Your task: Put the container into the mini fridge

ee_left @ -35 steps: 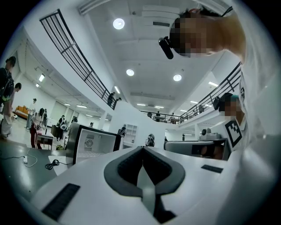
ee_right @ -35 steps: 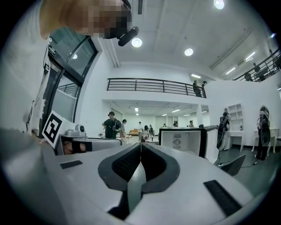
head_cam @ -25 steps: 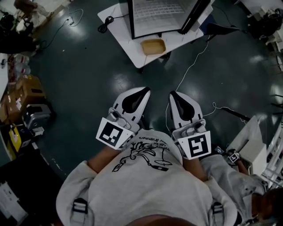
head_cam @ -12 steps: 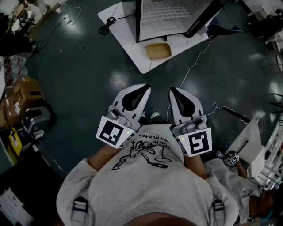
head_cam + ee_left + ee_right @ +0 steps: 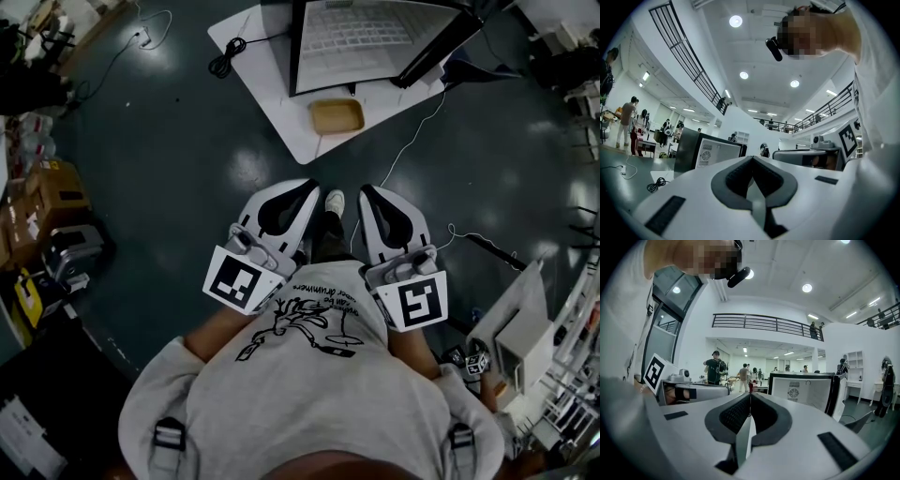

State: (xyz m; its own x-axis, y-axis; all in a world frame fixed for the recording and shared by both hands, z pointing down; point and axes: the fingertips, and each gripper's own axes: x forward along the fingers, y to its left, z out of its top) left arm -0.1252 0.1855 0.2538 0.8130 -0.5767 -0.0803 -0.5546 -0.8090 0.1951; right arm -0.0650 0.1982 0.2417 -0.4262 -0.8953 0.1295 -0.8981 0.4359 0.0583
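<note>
- While held side by side near the person: left gripper [image 5: 313, 188], jaws closed, empty.
- Right gripper [image 5: 365, 190], jaws closed, empty.
- Container [image 5: 337, 115], far, on white table [image 5: 271, 96], just beside mini fridge [image 5: 356, 37].

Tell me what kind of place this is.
Probably a large open lab or workshop hall: a railed mezzanine overhead, people standing about in the background, and cables trailing across the dark floor beside a white table.
</note>
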